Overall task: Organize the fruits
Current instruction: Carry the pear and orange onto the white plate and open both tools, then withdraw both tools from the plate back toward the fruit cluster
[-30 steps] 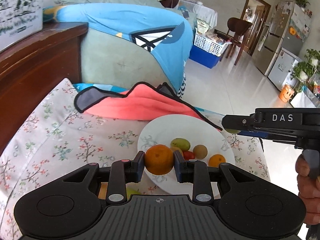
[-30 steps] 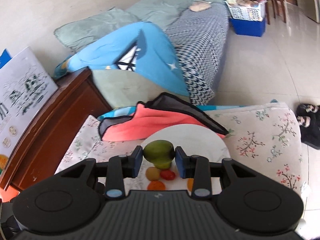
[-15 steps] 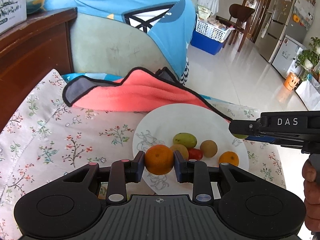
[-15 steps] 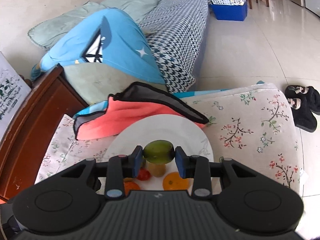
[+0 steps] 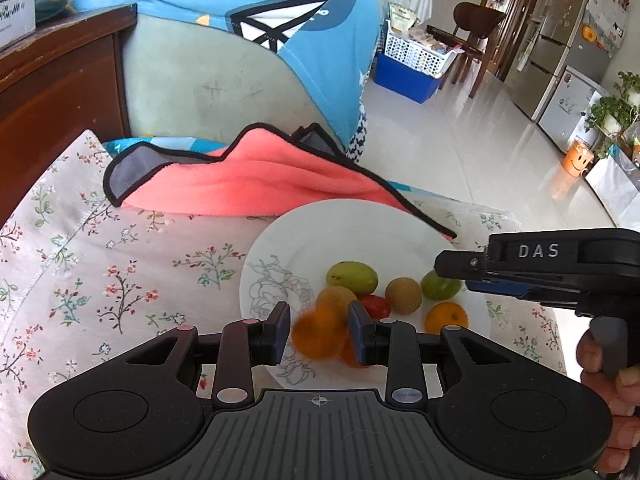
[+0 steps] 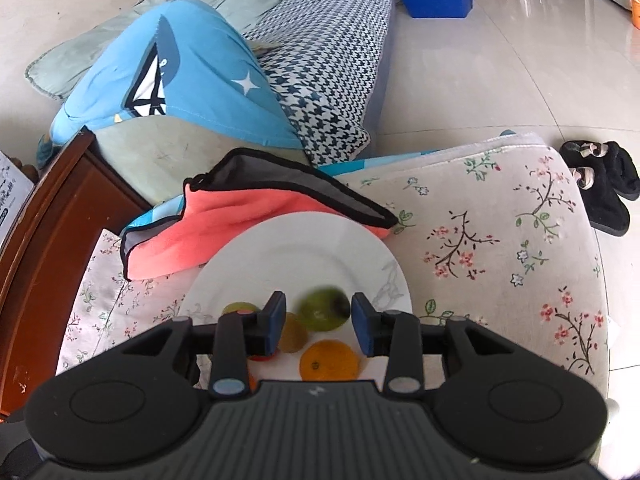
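Both claws just let go: left claw (image 5: 319,334) & right claw (image 6: 316,320) gape apart, orange (image 5: 318,336) & green fruit (image 6: 323,308) dropping onto plate (image 5: 360,224), so two more fruits done.

Seven small fruits (image 5: 404,295) — oranges, greens, one red — cluster on the white plate (image 5: 360,232).

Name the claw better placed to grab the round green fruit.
Right. The green fruit sits between the right claw's open jaws, over the plate. The left claw is spread around the orange instead.
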The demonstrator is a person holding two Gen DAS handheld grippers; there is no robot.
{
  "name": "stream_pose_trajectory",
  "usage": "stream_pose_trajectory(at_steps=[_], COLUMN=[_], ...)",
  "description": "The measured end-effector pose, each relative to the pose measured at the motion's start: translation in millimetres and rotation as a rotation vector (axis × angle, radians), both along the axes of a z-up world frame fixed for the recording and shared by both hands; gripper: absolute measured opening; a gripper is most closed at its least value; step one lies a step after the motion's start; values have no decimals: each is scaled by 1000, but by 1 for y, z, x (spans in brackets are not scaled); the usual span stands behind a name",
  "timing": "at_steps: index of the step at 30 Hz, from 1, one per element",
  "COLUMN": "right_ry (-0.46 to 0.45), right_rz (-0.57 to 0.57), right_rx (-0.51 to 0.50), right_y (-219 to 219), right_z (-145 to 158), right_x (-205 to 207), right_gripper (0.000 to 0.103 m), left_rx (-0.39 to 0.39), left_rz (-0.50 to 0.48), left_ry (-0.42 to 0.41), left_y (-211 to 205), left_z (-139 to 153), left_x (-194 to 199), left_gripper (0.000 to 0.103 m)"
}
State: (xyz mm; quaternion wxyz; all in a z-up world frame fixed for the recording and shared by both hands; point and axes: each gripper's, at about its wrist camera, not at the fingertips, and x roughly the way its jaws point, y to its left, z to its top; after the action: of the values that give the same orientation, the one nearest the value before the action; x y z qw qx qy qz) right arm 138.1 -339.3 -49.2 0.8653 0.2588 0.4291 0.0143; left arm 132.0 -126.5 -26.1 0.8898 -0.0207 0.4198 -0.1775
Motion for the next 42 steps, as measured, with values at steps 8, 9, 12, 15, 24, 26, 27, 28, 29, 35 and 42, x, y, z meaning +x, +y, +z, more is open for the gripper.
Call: stream_pose_trajectory(at_steps=[8,9,12,15,24,26,27,28,29,35,42], right_ry=[-22,-24,-34,-43,-67,-78,-85,-91,-96,-131,-157], right_rz=[11,14,28,46,119,130,135,139,145,216,315], right_rx=[7,6,-1,-16,-88,-103,-107,-111,-113,-148,-161], right_y=[2,2,4,9,26,28,30,31,33,50,75], right_z=[6,7,10,12,20,23,25,27,29,40,47], right_x=[-1,-1,-2,-3,-9,-11,-12,-14,-16,-28,-45], right_gripper=[38,38,38,39,49,53,55,57,58,59,59], left_rx=[-14,-10,4,14,44,43,45,46,47,54,84], left_rz=[35,44,56,66,93,107,119,129,138,159,167], left_ry=[-50,-56,-53,-21,-23,-33,-43,-50,-57,-50,-45], left_y=[4,5,8,11,23,29,33,37,40,63,87], left_z=[18,20,26,27,38,43,46,48,50,55,59], left_x=[-4,-5,-4,-1,-9,-13,-16,-17,-19,-27,-41], left_gripper=[70,76,80,81,89,91,93,96,96,97,97])
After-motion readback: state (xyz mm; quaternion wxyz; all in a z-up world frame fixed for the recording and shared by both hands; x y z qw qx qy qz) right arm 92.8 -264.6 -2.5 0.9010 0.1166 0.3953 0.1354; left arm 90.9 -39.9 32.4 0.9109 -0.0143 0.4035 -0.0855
